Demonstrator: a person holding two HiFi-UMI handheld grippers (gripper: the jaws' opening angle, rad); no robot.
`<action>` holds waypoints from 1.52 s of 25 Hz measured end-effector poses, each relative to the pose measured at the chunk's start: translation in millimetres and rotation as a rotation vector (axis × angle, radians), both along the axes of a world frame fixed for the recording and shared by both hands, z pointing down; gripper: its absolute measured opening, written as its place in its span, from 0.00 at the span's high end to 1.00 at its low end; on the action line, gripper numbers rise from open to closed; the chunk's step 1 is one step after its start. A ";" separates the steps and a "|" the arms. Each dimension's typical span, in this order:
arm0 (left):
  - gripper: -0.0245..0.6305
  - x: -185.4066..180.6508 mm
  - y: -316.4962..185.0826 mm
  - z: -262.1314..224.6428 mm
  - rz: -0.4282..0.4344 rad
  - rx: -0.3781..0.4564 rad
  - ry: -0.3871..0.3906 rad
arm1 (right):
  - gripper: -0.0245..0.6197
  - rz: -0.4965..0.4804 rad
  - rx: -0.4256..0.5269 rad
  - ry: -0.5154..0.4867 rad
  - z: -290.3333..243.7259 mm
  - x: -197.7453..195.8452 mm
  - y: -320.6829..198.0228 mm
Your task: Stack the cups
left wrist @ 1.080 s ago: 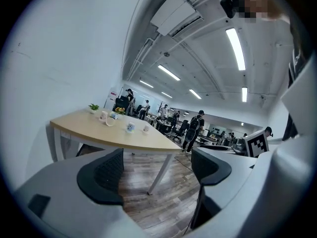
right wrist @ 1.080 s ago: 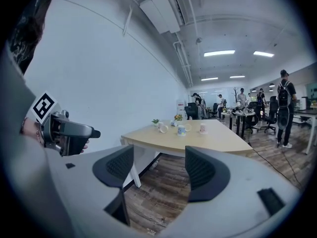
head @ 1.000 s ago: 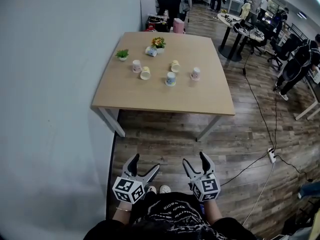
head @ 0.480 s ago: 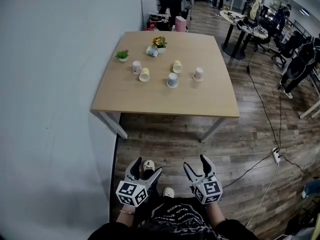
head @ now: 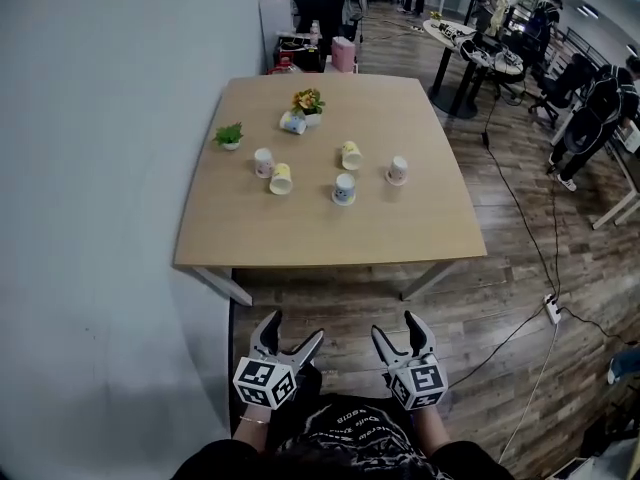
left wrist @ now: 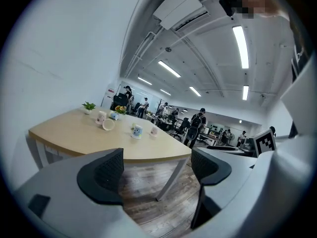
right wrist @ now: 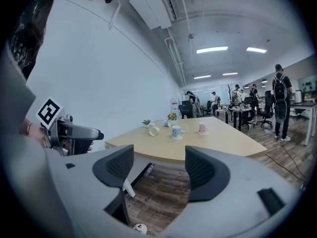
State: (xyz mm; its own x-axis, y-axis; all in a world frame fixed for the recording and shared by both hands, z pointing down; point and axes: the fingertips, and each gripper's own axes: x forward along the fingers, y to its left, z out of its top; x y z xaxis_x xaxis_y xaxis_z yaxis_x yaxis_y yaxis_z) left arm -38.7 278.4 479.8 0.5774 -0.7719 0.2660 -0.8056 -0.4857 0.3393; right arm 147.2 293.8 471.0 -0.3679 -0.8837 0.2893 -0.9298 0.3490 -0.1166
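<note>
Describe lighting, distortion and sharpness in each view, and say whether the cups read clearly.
Head view: even light, table edges only slightly bowed, cups small but distinct. Left gripper view: heavy fisheye inside a dark round border, ceiling strip lights blown out, cups tiny. Right gripper view: same fisheye and border, cups a little clearer.

Both grippers held low near the body, left gripper [head: 288,342] and right gripper [head: 398,338], jaws wide apart, nothing between them.

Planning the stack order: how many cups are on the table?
6. Blue cup by the flowers; pale cup and yellow cup left of centre; tipped cup in the middle; front cup; right cup. None seems hidden.
</note>
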 end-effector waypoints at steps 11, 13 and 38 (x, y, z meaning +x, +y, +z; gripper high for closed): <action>0.30 -46.0 -111.7 13.4 0.081 -0.025 -0.043 | 0.44 0.050 -0.022 0.019 9.1 -52.9 -96.1; 0.30 -52.8 -126.5 13.6 0.093 -0.029 -0.042 | 0.44 0.063 -0.022 0.018 8.8 -60.2 -108.8; 0.30 -47.1 -267.2 23.1 -0.050 -0.121 -0.040 | 0.44 -0.050 -0.041 0.031 12.4 -46.1 -270.2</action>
State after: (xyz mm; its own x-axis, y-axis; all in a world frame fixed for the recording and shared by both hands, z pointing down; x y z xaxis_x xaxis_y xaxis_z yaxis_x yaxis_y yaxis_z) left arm -85.8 11.2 502.8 0.5258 -0.7604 0.3812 -0.8420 -0.4016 0.3603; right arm 101.1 23.6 483.5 -0.4017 -0.8516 0.3367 -0.9147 0.3905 -0.1036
